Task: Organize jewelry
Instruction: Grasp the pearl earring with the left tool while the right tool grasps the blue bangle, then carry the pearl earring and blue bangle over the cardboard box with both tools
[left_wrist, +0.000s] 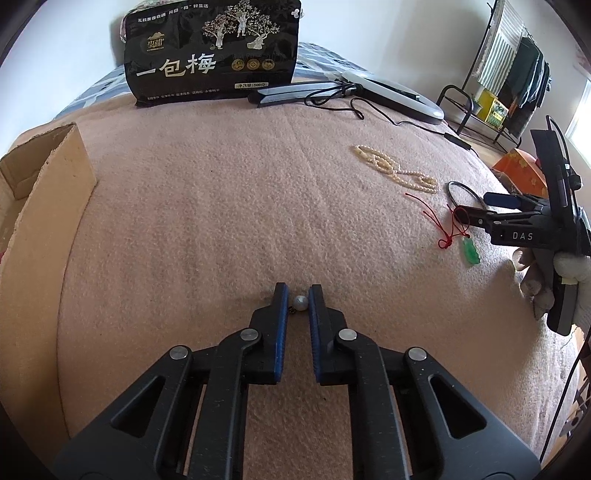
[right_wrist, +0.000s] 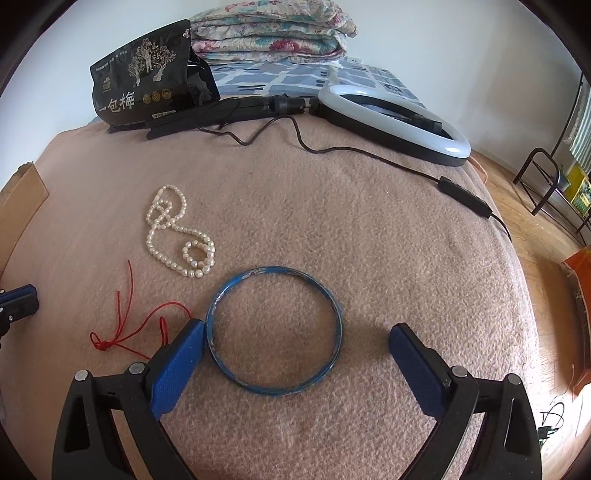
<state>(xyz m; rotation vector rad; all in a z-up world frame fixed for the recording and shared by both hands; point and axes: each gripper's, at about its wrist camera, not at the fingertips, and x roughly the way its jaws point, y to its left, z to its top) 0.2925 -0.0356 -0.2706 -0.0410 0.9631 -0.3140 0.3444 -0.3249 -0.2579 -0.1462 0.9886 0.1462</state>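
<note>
A small grey pearl bead (left_wrist: 300, 302) lies on the pink blanket, and my left gripper (left_wrist: 298, 292) is shut on it, a blue pad against each side. In the right wrist view a blue bangle (right_wrist: 221, 295) lies flat between the wide-open fingers of my right gripper (right_wrist: 297, 328); the left pad (right_wrist: 181, 362) touches its rim and the right pad stands well apart. A white pearl necklace (right_wrist: 177, 232) is coiled beyond the bangle. A red cord (right_wrist: 129, 328) lies to the left of the bangle, and in the left wrist view it carries a green pendant (left_wrist: 471, 253).
An open cardboard box (left_wrist: 40, 177) stands at the left edge. At the back are a black snack bag (left_wrist: 214, 51), a ring light (right_wrist: 399, 122) with its cable and switch (right_wrist: 465, 201), and folded quilts (right_wrist: 273, 33). The bed's edge drops to a wooden floor on the right.
</note>
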